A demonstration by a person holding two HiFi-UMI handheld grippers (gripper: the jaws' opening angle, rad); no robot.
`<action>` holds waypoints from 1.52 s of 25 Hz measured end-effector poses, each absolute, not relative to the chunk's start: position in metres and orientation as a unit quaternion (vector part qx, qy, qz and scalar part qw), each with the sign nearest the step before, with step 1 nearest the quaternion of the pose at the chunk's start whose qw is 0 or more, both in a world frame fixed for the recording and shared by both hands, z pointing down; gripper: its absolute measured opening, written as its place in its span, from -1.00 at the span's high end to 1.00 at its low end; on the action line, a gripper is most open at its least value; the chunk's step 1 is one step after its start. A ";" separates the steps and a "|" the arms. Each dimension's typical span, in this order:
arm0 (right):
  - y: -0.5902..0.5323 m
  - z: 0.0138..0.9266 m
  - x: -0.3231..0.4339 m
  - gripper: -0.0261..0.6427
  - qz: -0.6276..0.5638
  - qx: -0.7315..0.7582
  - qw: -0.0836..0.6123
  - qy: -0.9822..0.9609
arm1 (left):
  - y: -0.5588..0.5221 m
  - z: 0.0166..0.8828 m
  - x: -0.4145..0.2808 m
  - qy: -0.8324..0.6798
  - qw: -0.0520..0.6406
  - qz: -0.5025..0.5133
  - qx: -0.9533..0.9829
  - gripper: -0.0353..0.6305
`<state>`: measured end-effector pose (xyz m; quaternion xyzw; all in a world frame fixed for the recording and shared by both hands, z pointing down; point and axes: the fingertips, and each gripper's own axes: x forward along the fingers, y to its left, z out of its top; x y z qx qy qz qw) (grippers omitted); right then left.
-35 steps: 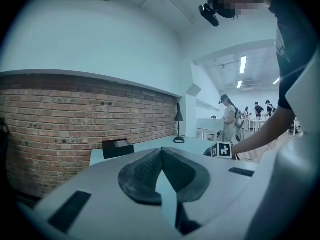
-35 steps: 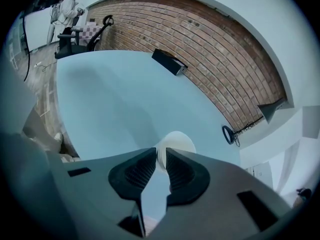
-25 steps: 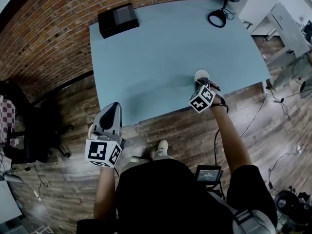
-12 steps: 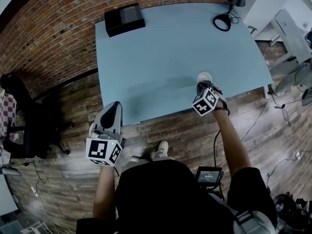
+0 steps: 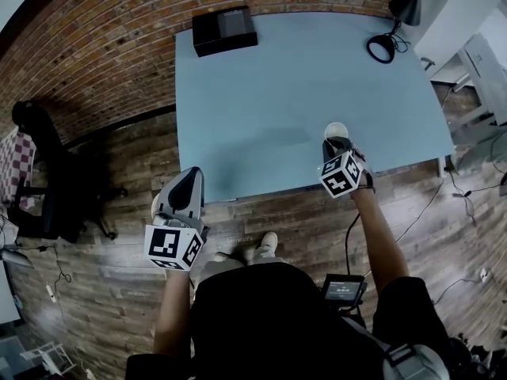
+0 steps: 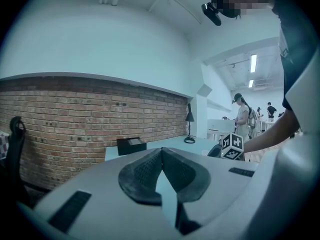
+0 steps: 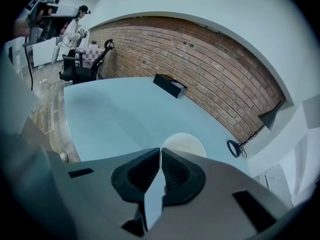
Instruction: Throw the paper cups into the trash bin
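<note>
Paper cup [image 5: 335, 131] was pinched by its rim in the right tongs [image 7: 161, 153], whose jaws had just been closing on it, near the front edge of the table [image 5: 261, 93]. The left tongs [image 6: 161, 153] were pressed together, holding nothing. Grabbing looked done; next came lifting and carrying. No trash bin showed anywhere. The cup's lower part was hidden, so the hold was only probably firm.

matt, smooth table top [image 5: 261, 77]; rough brick wall [image 5: 95, 46]; wood-plank floor [image 5: 103, 291] (grain showing); smooth paper cup [image 5: 336, 131].
</note>
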<state>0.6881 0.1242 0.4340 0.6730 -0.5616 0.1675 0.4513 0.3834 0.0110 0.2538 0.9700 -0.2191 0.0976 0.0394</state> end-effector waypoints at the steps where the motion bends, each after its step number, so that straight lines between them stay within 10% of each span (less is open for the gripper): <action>1: 0.120 0.432 0.686 0.87 0.164 0.673 0.447 -0.566 | 0.010 0.253 0.380 -0.225 0.039 0.098 0.969 0.89; 38: 0.018 0.387 0.451 0.87 0.106 0.653 0.417 -0.623 | -0.036 0.240 0.164 -0.311 0.065 0.053 0.947 0.89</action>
